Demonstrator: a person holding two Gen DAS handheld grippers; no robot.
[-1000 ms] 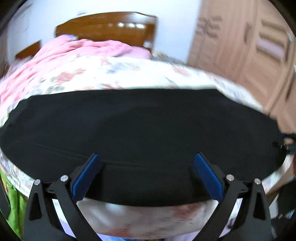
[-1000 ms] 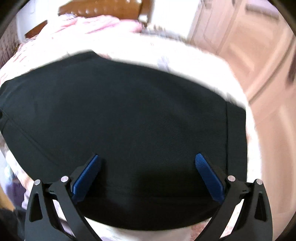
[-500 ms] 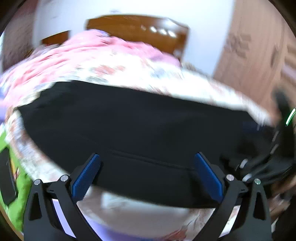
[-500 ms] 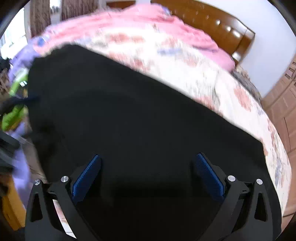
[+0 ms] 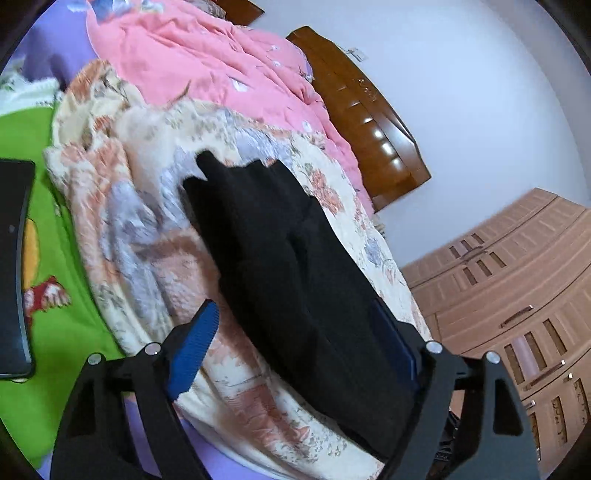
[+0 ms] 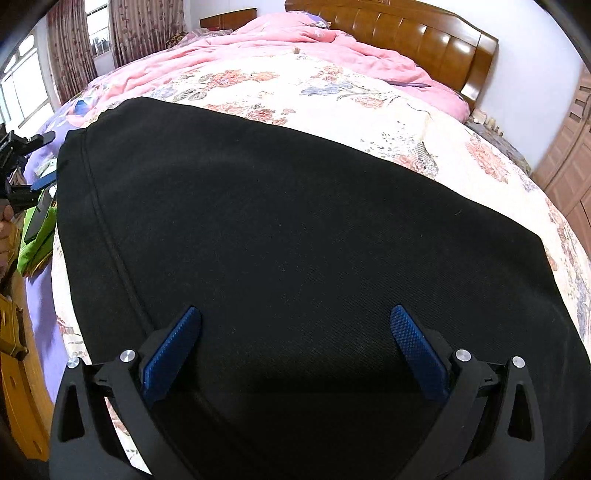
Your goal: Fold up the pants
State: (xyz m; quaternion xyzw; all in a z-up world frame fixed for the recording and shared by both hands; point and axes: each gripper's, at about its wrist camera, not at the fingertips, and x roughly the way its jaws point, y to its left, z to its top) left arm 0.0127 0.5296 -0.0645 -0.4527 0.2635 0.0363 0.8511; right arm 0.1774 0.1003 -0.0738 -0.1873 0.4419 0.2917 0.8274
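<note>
Black pants [image 6: 295,236] lie flat on a floral quilt [image 6: 332,96] on the bed. In the left wrist view the pants [image 5: 295,273] run as a long dark strip away from me, with a folded end at the far side. My left gripper [image 5: 295,343] is open and empty at the near end of the pants, its right finger over the cloth, its left over the quilt. My right gripper [image 6: 295,339] is open and empty, hovering low over the broad middle of the pants. The left gripper also shows at the right wrist view's left edge [image 6: 29,177].
A pink duvet [image 5: 221,62] is heaped at the head of the bed before a wooden headboard [image 6: 406,33]. A green cloth [image 5: 44,258] and a dark flat device [image 5: 13,266] lie at the left. A brown wardrobe [image 5: 517,302] stands at the right.
The left gripper has swung and rolled to the pants' end, so it now looks along their length. The right gripper has shifted over the pants' middle. Both stay open.
</note>
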